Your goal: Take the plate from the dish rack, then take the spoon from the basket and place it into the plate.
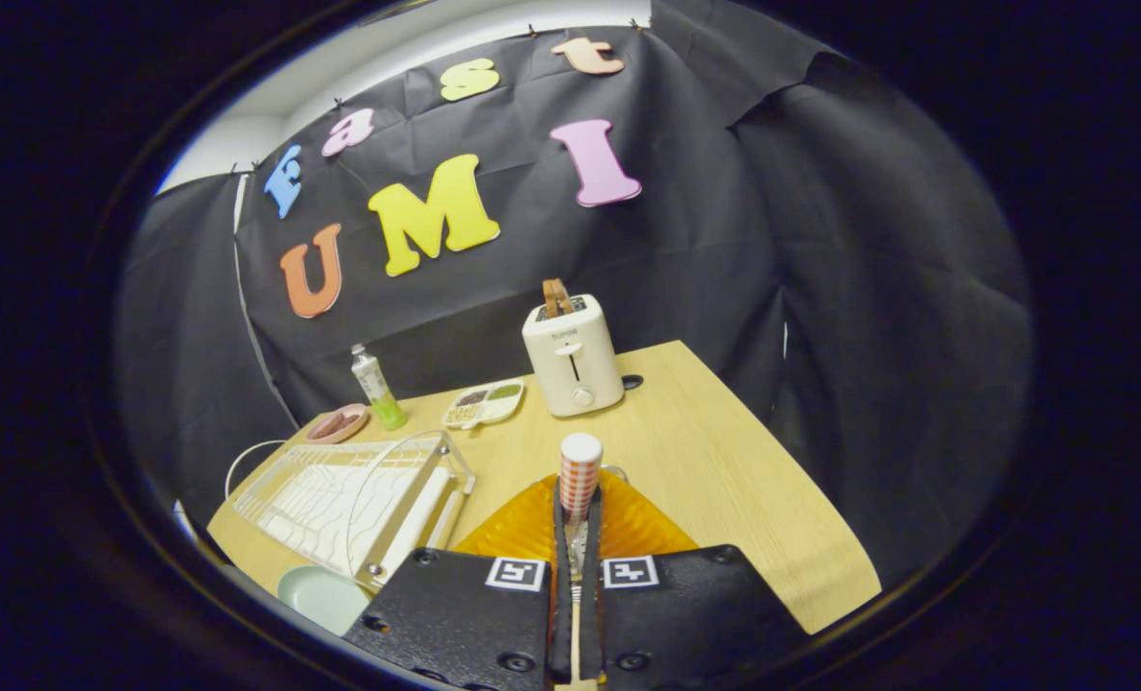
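Hand-held gripper (578,513) clamped on spoon (580,475), above wooden table (724,461).

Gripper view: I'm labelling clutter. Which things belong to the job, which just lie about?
Job: spoon with orange-checked handle, clamped in the gripper; orange ribbed plastic basket; pale green plate; white wire dish rack.
Lying about: white toaster; green-bottomed clear bottle; pink bowl; white divided snack tray.
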Demonstrator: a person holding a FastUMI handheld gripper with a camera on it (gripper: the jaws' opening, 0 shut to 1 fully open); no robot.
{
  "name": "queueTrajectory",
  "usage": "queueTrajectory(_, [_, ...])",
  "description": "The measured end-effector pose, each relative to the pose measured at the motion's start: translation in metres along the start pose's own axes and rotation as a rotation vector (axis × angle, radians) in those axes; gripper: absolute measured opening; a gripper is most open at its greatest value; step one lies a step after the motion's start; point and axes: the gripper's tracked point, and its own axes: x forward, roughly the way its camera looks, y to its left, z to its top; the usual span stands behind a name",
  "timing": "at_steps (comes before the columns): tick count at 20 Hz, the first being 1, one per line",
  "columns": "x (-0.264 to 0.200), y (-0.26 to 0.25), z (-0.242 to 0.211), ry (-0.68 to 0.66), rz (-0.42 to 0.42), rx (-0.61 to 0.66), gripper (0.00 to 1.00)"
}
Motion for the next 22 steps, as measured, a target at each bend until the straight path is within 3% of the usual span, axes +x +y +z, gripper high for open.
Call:
queueTrajectory(5, [-0.042, 0.005, 0.051, -0.105, -0.058, -0.005, 0.09])
queueTrajectory(11, [-0.113, 0.071, 0.066, -0.151, 0.006, -0.011, 0.08])
queueTrajectory(15, [-0.148, 0.124, 0.040, -0.139, 0.059, -0.068, 0.08])
queueTrajectory(22, [-0.147, 0.197, -0.049, -0.050, 0.152, -0.147, 0.08])
